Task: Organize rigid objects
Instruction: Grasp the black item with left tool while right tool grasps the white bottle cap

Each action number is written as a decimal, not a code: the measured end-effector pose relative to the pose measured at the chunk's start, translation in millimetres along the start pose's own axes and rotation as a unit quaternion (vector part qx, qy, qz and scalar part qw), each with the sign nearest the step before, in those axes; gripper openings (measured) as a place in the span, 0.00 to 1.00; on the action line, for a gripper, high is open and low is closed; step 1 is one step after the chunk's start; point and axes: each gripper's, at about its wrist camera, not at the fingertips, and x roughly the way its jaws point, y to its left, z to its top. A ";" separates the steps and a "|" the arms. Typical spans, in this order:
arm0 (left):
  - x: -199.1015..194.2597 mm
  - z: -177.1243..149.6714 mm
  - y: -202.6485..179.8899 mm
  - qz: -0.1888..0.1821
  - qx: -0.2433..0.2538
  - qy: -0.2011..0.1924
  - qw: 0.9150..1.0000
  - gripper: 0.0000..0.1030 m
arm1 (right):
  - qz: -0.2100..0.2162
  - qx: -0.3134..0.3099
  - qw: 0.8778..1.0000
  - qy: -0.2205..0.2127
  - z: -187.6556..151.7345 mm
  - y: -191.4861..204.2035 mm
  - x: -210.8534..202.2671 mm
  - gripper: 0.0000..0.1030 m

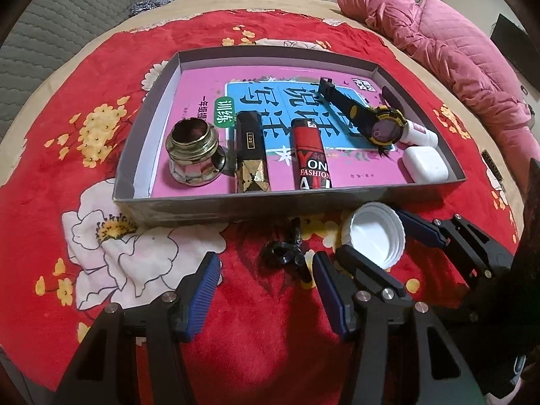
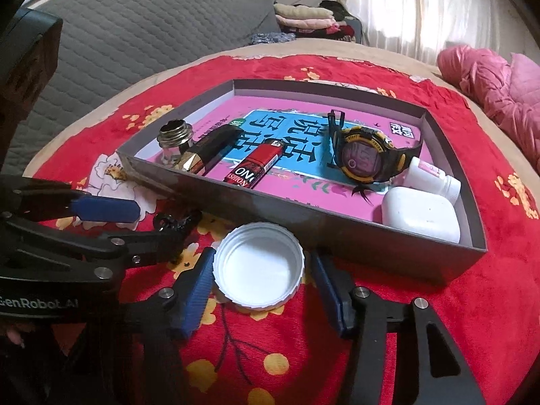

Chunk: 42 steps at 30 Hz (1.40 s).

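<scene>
Red floral blanket [image 2: 438, 320]: one white cap [image 2: 259, 266] hollow-up between right gripper [image 2: 260, 285] jaws, contact unclear; left gripper [image 1: 266, 295] spread, over one black clip [image 1: 287, 251].

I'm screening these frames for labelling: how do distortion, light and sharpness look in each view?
Left wrist view: strong fisheye bend, dark vignette corners, box sharp, window blown out. Right wrist view: same curvature, white cap crisp, curtains overexposed, the left gripper shadowed at the edge.

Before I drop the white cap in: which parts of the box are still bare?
Free: the far strip of the box behind the watch, and the near middle between the red lighter and the white case. Crowded: the left end and right corner.
</scene>
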 end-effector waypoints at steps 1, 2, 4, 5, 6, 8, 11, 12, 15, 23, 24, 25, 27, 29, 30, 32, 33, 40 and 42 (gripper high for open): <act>1.1 0.5 -0.7 0.007 0.003 -0.001 1.000 0.55 | 0.000 0.000 1.000 0.001 0.0 -0.2 0.5 0.57; 2.9 0.9 -1.9 0.013 0.008 -0.001 1.000 0.55 | 0.000 0.000 1.000 0.001 -0.4 0.0 0.6 0.57; 5.2 2.0 -2.3 0.013 0.008 0.000 1.000 0.55 | 0.000 0.000 1.000 0.001 -1.1 -0.2 0.6 0.57; 6.2 2.1 -2.2 0.010 0.007 0.002 1.000 0.55 | 0.000 0.000 1.000 0.001 -0.8 -0.3 1.2 0.57; 8.1 1.8 -1.8 0.008 0.006 0.003 1.000 0.53 | 0.000 0.000 1.000 0.001 -0.8 -0.6 1.5 0.57; 11.7 1.3 -1.5 0.006 0.007 0.006 1.000 0.48 | 0.001 0.000 1.000 0.002 -1.0 -0.3 1.9 0.57; 12.9 1.1 -1.2 0.000 0.006 0.004 1.000 0.39 | 0.003 0.001 1.000 0.002 -1.8 -0.6 3.3 0.57; 13.2 1.5 -0.8 -0.004 0.005 0.004 1.000 0.33 | 0.003 0.001 1.000 0.002 -2.0 -0.5 3.5 0.57; 15.1 3.4 0.1 -0.009 0.003 0.005 1.000 0.27 | 0.003 0.001 1.000 0.002 -3.1 -0.4 4.3 0.57; 14.1 2.2 7.9 -0.025 -0.015 -0.004 1.000 0.22 | 0.003 0.005 1.000 0.000 -3.1 -0.6 3.7 0.55; 13.4 2.0 8.0 -0.027 -0.017 -0.006 0.999 0.22 | 0.005 0.010 1.000 -0.001 -2.9 -2.4 3.3 0.52; 12.2 1.8 8.7 -0.029 -0.019 -0.008 0.999 0.22 | 0.010 0.016 1.000 -0.001 -2.3 -4.1 2.6 0.52; 9.5 1.7 10.1 -0.032 -0.022 -0.011 0.999 0.22 | 0.017 0.024 1.000 -0.002 -1.0 -6.2 1.3 0.52; 5.9 1.8 10.5 -0.034 -0.023 -0.015 0.999 0.22 | 0.015 0.022 1.000 -0.004 -0.5 -5.2 -1.2 0.52; 3.5 1.0 11.2 -0.035 -0.024 -0.017 0.999 0.22 | 0.015 0.021 1.000 -0.004 -0.2 -4.8 -2.0 0.51; -0.3 0.8 11.3 -0.036 -0.023 -0.021 0.999 0.22 | 0.015 0.021 1.000 -0.005 0.2 -4.6 -5.0 0.52; -2.9 0.7 11.5 -0.036 -0.022 -0.022 0.999 0.22 | 0.015 0.023 1.000 -0.006 0.0 -4.9 -6.8 0.52; -20.3 3.9 7.9 -0.038 -0.016 -0.041 0.998 0.22 | 0.011 0.046 0.998 -0.031 4.2 -13.9 -28.8 0.51; -25.1 5.6 5.4 -0.037 -0.012 -0.047 0.998 0.22 | 0.010 0.045 0.998 -0.040 6.3 -14.9 -34.7 0.52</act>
